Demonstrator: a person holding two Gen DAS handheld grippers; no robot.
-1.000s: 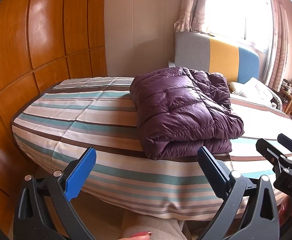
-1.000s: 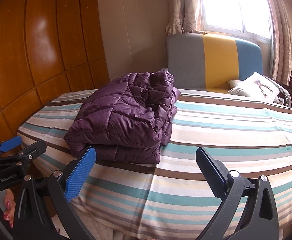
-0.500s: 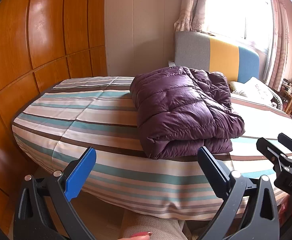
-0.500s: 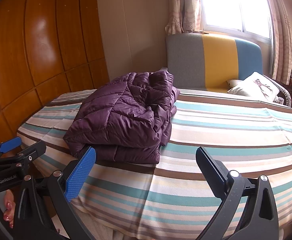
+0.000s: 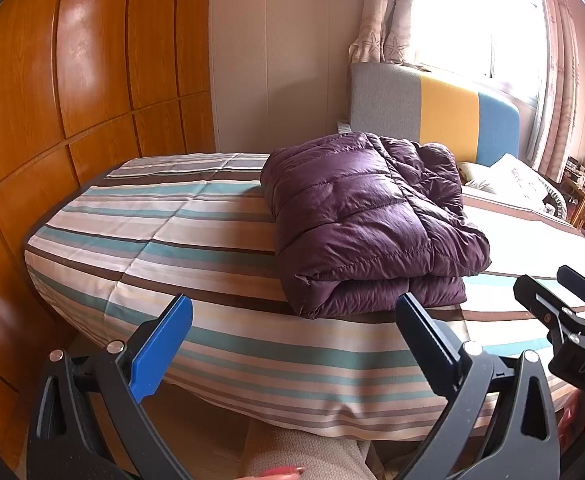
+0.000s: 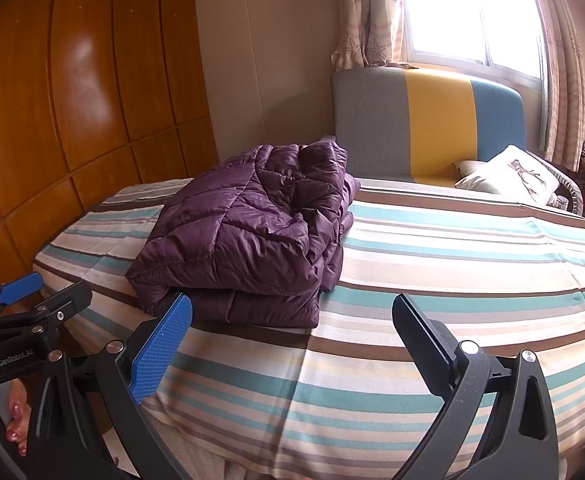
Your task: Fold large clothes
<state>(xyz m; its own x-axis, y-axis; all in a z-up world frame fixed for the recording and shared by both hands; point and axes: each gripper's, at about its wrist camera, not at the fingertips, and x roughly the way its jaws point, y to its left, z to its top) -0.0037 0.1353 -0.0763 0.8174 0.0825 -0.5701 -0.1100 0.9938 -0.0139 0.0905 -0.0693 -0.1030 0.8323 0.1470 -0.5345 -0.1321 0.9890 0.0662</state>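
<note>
Both grippers spread wide, nothing between the fingers of either. Left gripper (image 5: 292,332) and right gripper (image 6: 290,330) held off the near edge of the bed (image 6: 452,280), side by side, each visible at the margin of the other's view; neither touches cloth.

Jacket (image 5: 364,224): purple, quilted, lying on the striped cover as a thick stacked bundle, near corner close to the bed's front edge. From the left wrist view it sits ahead and a little right of centre; from the right wrist view (image 6: 252,232) it sits ahead and left. So it lies roughly between the two grippers, forward of both.

Long axis: runs away from the grippers toward the headboard (image 6: 428,124), slightly skewed. Fold edge faces the grippers; looser, rumpled layers lie at the far end.

Judgement: bundle looks already folded, task near done or complete. Neither gripper clearly nearer; the near fold edge is what either would reach first.
</note>
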